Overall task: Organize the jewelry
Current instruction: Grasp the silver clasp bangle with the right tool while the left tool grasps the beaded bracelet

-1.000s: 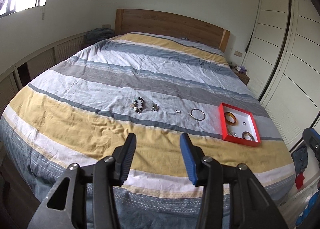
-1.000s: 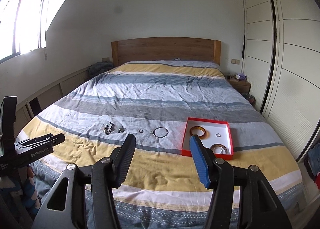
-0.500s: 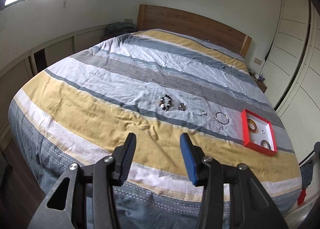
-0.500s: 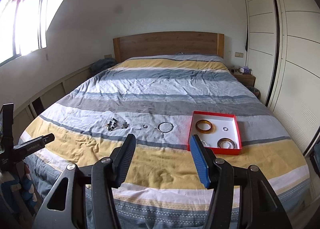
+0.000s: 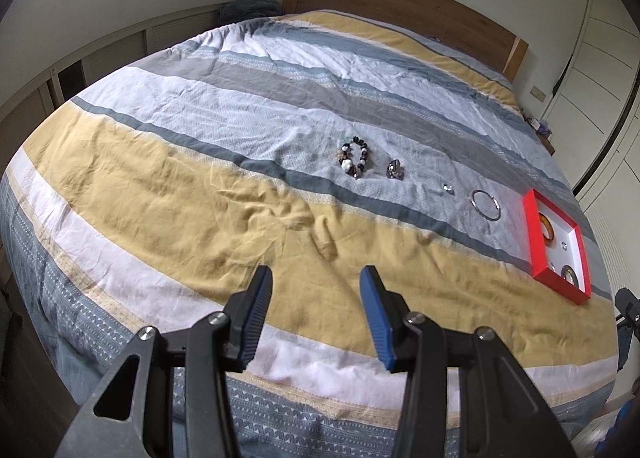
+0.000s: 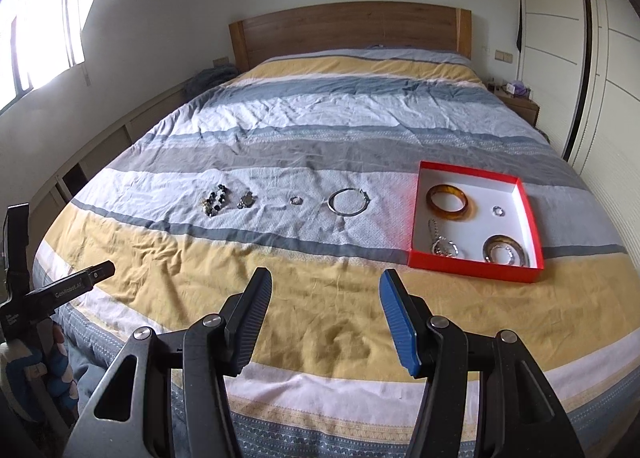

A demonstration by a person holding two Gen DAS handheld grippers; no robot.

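Both claws hung over the foot of the bed (image 6: 320, 129), parted and grasping nothing: the left claw (image 5: 316, 316) aimed toward the beads, the right claw (image 6: 324, 318) toward the gap between the loose pieces and the box (image 6: 416, 217). The risks, as I judged them, came from the bedding — the quilt was soft and creased, so a fingertip pressed down for a thin piece could bury it in a fold or pinch cloth along with it. The ring (image 6: 296, 200) was the smallest piece and the likeliest to slip or flick away. The bead bracelet (image 6: 216, 199) might sag and snag on the box wall, and a nudge against that light box could shift or tip it on the yielding quilt. Counted: four pieces lay loose in a row on the bed — the bead bracelet, a charm (image 6: 246, 200), the ring and a silver bangle (image 6: 347, 201). Four more sat in the box: an amber bangle (image 6: 450, 203), a small ring (image 6: 498, 210), a chain (image 6: 442, 246) and a metal bangle (image 6: 506, 252). One box, two claws.
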